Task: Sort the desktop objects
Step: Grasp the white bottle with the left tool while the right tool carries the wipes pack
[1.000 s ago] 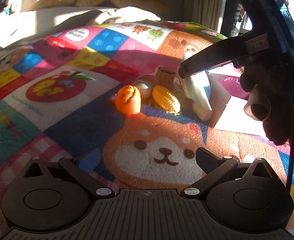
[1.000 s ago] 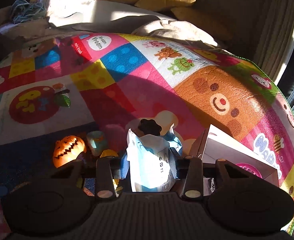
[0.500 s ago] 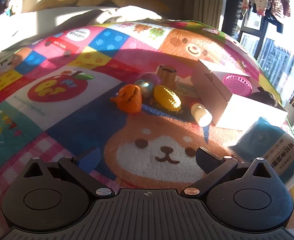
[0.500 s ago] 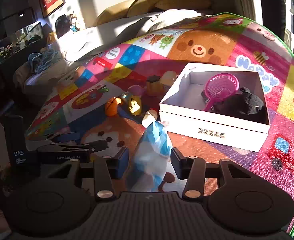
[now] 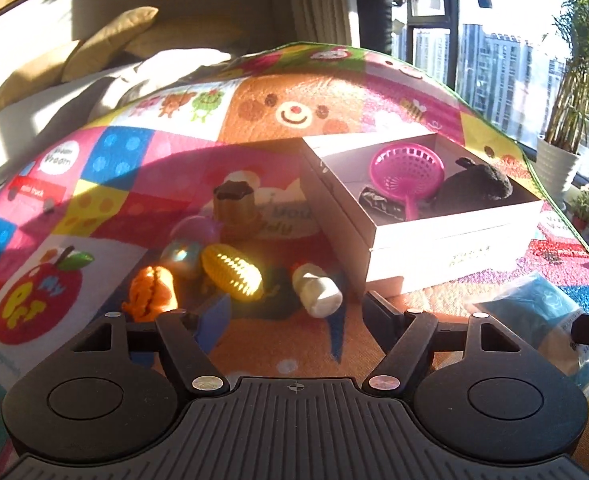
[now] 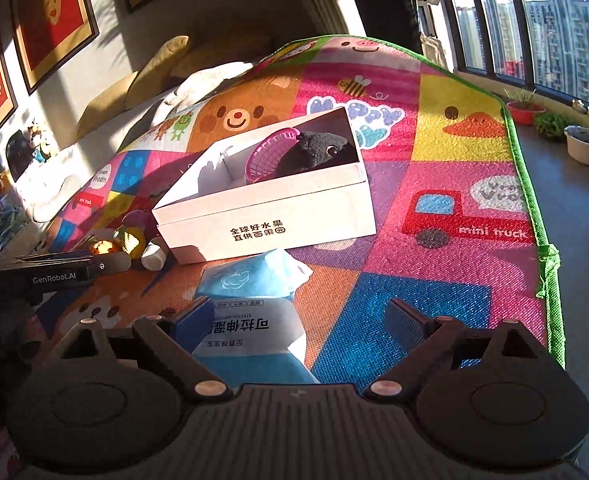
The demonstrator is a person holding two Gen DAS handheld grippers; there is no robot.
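- Here the right gripper (image 6: 298,316) has its jaws wide apart; the blue tissue pack (image 6: 254,312) lies on the play mat (image 6: 454,184) between them, against the left finger, and the right finger stays clear of it.
- The pack lies just near of the white box (image 6: 262,216), at the box's near wall.
- Inside the box are a pink strainer (image 5: 408,170) and a black plush toy (image 5: 478,186), both toward its far right end; a small dark piece (image 5: 378,200) lies beside the strainer handle.
- The left gripper (image 5: 294,312) is also open and holds nothing; it hovers over the mat, near of a group of small toys.
- In this group, left of the box: an orange pumpkin (image 5: 152,294), a yellow corn (image 5: 232,272), a white cylinder (image 5: 318,290), a shiny ball (image 5: 180,256) and a brown cup (image 5: 234,208) farther back.
- In the left wrist view the tissue pack (image 5: 534,312) shows at the right edge, near of the box.
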